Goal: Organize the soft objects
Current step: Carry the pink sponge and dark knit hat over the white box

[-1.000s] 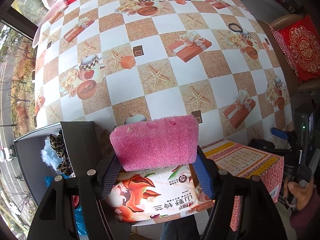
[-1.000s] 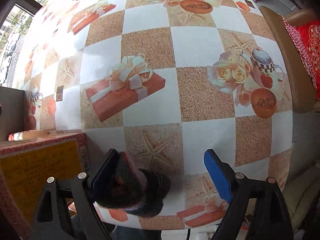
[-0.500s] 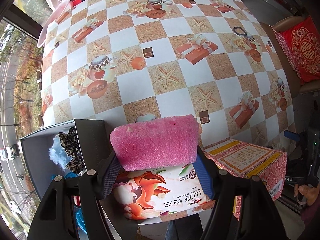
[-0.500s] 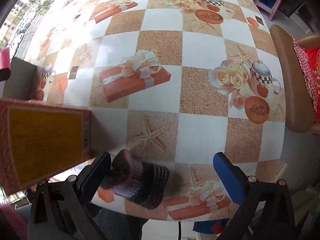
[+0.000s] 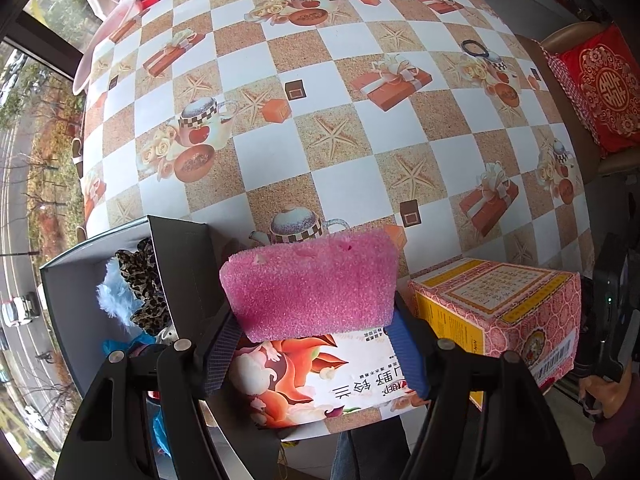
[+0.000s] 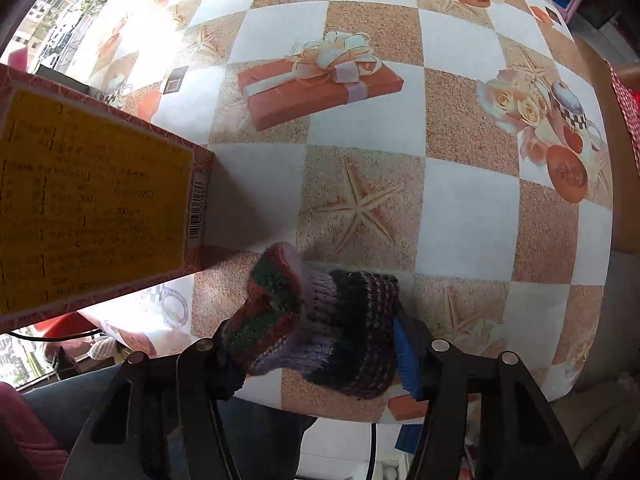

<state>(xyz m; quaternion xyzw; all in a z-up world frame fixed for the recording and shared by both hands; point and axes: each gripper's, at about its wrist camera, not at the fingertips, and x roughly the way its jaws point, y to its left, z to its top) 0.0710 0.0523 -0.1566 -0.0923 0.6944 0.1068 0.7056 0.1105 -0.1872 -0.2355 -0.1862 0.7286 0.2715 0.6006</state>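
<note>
Closest in, the left gripper (image 5: pixel 316 344) is clamped on a pink sponge block (image 5: pixel 310 285), squeezing it from both sides and holding it up above a flat white carton with red flower print (image 5: pixel 320 376) at the near edge of the worktop (image 5: pixel 332 80). Just left of that there's an open dark grey box (image 5: pixel 176 264), and inside it you can see a leopard-print scrunchie (image 5: pixel 140 284), something light blue and fluffy (image 5: pixel 114 300) and a bit of blue plastic lower down, can't tell what exactly. To the right of the sponge sits a pink and yellow printed box (image 5: pixel 496 312), close by but not touching it.

The right gripper (image 6: pixel 316 344) is closed around a knitted woolly thing (image 6: pixel 320 320), striped in dark purple, green and red, could be a hat or a sock, hard to say. It's right at the near edge of the worktop, with the pink and yellow box just to its left.

Farther out it's just the checkered tablecloth with starfish, gift boxes and teapots printed on it. A black hair tie (image 5: pixel 476 49) lies far right, a pink plate (image 5: pixel 106 46) sits at the far left edge, and a red embroidered cushion (image 5: pixel 600 88) is on a chair off to the right.
</note>
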